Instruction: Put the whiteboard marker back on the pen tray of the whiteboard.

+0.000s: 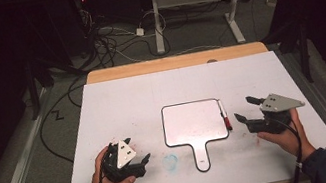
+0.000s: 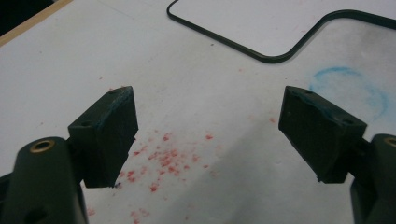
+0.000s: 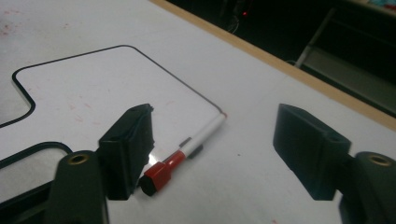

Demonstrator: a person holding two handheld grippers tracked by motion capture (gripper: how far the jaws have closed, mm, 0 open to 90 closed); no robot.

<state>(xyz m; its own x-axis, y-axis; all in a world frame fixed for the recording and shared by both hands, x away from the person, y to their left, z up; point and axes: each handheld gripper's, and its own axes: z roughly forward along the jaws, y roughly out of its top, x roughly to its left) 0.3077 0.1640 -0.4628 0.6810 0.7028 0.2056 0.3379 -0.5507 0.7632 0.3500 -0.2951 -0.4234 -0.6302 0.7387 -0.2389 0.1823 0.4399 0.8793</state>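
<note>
Right hand-held gripper point(image 3: 215, 154) gapes open and empty just beside red-capped marker point(image 3: 184, 154), lying against small whiteboard point(image 1: 192, 122) edge on worktop point(image 1: 122, 103); left hand-held gripper point(image 2: 208, 135) open, idle; board looks wiped, marker seemingly set down, little left.

1. The right tongs point(image 3: 212, 154) stand wide apart, with nothing clamped between their black jaws.
2. A marker point(image 3: 187, 151) with a red cap lies flat on the white table point(image 3: 261, 93), in the gap close to the left jaw, cap end nearest the camera.
3. The marker rests along the edge of a small whiteboard point(image 3: 107, 88) with a thin black rim.
4. Faint red specks dot the whiteboard.
5. The table's wooden edge runs diagonally at upper right, with dark floor beyond.
</note>
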